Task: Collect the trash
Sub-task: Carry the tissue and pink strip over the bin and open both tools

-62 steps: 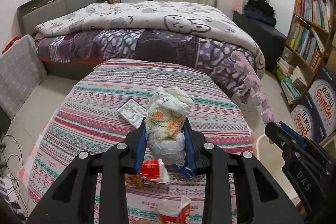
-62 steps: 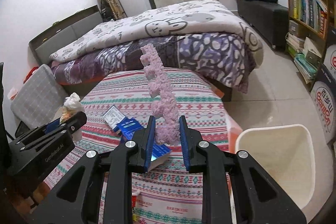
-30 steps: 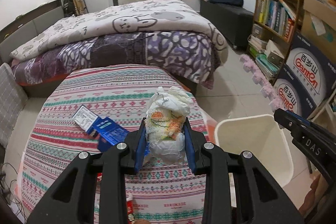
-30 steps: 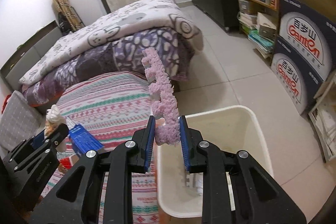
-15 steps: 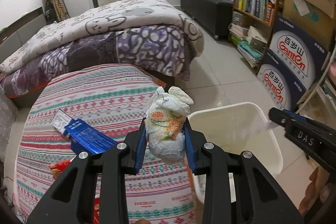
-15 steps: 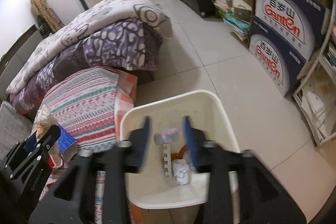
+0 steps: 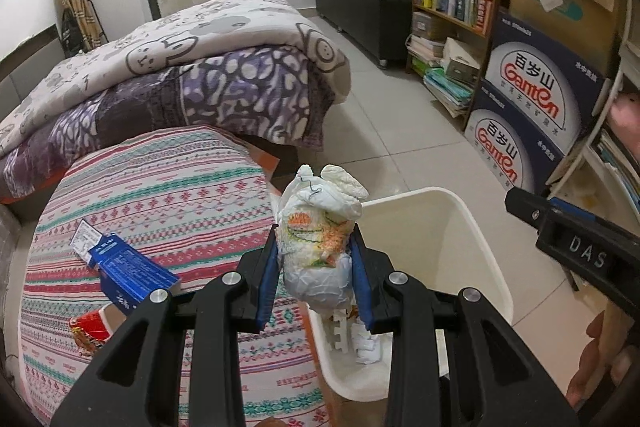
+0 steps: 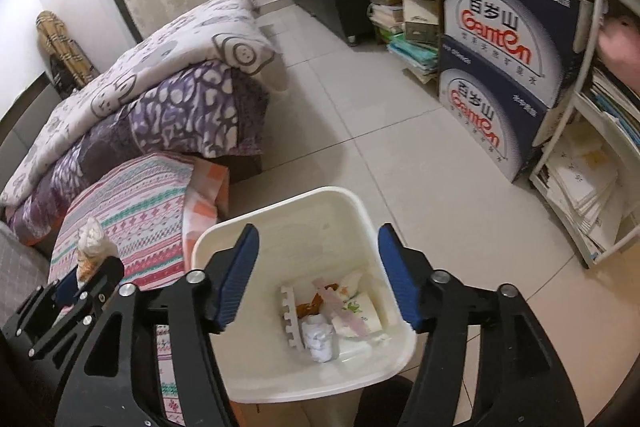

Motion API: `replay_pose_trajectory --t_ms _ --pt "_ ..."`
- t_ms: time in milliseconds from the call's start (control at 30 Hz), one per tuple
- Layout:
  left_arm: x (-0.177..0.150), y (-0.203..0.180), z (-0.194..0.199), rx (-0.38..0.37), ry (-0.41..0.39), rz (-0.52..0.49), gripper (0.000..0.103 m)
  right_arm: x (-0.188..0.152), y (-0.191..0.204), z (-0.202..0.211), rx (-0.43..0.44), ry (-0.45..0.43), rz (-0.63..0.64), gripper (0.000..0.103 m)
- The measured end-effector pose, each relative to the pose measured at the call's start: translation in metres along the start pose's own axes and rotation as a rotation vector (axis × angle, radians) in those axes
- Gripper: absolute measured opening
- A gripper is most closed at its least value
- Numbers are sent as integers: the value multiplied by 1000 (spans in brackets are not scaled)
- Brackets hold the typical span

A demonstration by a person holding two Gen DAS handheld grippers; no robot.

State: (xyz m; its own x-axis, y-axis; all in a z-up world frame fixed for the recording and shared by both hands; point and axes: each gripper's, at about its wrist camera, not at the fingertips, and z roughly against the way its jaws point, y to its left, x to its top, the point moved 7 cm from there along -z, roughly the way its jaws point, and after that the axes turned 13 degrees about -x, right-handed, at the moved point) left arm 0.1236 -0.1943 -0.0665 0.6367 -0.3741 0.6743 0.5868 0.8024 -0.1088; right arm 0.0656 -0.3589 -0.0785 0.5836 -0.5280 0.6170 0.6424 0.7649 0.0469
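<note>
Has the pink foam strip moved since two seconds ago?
Yes. It left the right gripper, whose jaws have just been opening, and now lies inside the white bin beside the table.

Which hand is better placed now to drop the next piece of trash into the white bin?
Left. The left claw is shut on the crumpled wrapper beside the white bin. The right claw stands open and empty above it; its jaws have just been opening.

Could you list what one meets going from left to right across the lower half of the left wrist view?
Red snack wrapper → blue box → crumpled plastic bag clamped in the left gripper → white bin → right gripper.
</note>
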Motion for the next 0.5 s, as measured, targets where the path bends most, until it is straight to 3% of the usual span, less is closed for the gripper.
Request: replay_pose_trajectory --t_ms 233,500 --pt "-3 -14 -13 -82 30 22 34 6 -29 -1 -51 -19 -86 90" --pt "-6 -30 -21 -156 46 18 37 4 -45 -4 -79 -6 -122 93"
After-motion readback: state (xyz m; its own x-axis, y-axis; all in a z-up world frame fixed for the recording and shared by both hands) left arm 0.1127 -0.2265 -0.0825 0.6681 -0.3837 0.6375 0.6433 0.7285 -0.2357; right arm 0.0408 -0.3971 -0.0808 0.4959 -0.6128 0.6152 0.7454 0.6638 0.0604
